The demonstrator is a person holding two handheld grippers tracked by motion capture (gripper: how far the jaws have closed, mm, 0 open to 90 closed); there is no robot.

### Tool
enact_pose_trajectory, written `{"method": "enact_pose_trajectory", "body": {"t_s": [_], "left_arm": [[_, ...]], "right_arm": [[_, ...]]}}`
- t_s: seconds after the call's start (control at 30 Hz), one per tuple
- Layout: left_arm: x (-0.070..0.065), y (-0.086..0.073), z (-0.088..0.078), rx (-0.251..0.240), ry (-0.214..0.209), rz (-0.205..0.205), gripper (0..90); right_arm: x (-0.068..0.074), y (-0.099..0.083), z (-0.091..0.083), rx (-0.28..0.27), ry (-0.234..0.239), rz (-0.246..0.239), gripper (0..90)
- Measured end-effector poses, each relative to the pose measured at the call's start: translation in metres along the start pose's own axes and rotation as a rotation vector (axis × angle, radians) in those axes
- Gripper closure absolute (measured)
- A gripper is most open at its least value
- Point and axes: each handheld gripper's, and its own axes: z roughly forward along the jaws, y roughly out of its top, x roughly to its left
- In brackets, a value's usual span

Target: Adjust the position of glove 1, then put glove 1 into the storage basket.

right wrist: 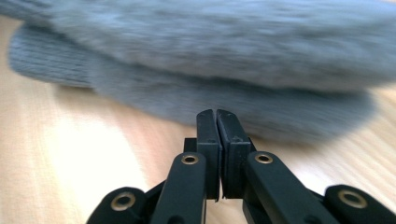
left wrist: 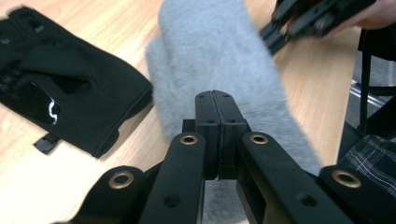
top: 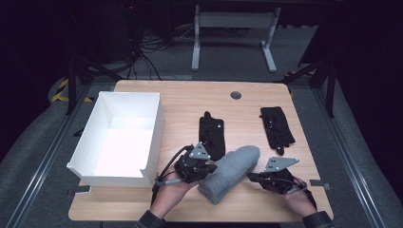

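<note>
A pair of grey fuzzy mittens (top: 232,172) lies stacked near the table's front edge, between my two hands. My left gripper (top: 209,169) is at the mittens' left side, its jaws shut flat together with nothing between them. In the left gripper view the closed tips (left wrist: 215,94) hover just over the grey mittens (left wrist: 210,46). My right gripper (top: 251,176) points at the mittens' right side, shut and empty. From the right gripper view its tips (right wrist: 216,113) stop just short of the mittens (right wrist: 210,46), apart from the fabric. One black glove (top: 212,134) lies behind the mittens.
A second black glove (top: 276,127) lies at the back right. An open white box (top: 111,179) stands at the left of the wooden table (top: 190,99). A round grommet (top: 235,95) sits near the far edge. The left gripper view shows the black glove (left wrist: 70,88) at left.
</note>
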Motion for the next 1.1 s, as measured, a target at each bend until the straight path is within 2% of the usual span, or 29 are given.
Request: {"method": "enact_pose_trajectory", "body": {"t_s": [0.07,0.17,0.27,0.4,0.53,0.63,0.7,0.77,0.8,0.87,1.0,1.1], "left_arm": [[0.001,-0.003,0.007,0.031,-0.028,-0.002,90.0],[-0.002,-0.005,0.011,0.044,-0.049,0.002,90.0],[-0.007,-0.006,0.011,0.045,-0.054,0.009,90.0],[-0.019,-0.01,0.01,0.059,-0.072,0.015,90.0],[-0.031,-0.015,0.009,0.059,-0.082,0.024,89.5],[-0.032,-0.016,0.009,0.057,-0.082,0.022,87.9],[-0.029,-0.014,0.007,0.047,-0.062,0.02,80.1],[-0.028,-0.013,0.006,0.035,-0.049,0.017,77.6],[-0.027,-0.012,0.005,0.026,-0.041,0.014,73.1],[-0.023,-0.009,0.006,0.007,-0.016,-0.002,62.7],[-0.01,-0.003,0.015,0.015,-0.016,-0.037,42.6],[-0.005,0.003,0.022,0.001,-0.009,-0.061,29.8]], "right_arm": [[-0.005,-0.001,-0.003,-0.002,-0.022,0.02,90.0],[-0.011,-0.001,0.001,0.01,-0.041,0.03,90.0],[-0.013,0.0,0.006,0.02,-0.039,0.033,90.0],[-0.014,0.004,0.016,0.033,-0.011,0.021,90.0],[-0.006,0.01,0.023,0.035,0.021,-0.009,90.0],[-0.004,0.011,0.025,0.038,0.025,-0.021,90.0],[-0.003,0.011,0.024,0.04,0.021,-0.028,90.0],[-0.003,0.011,0.023,0.038,0.021,-0.023,89.6],[-0.004,0.01,0.022,0.034,0.018,-0.019,87.2],[-0.006,0.008,0.019,0.025,0.005,-0.009,80.2],[-0.012,0.003,0.012,0.022,-0.028,0.013,65.6],[-0.017,0.0,0.009,0.018,-0.042,0.037,55.5]]}}
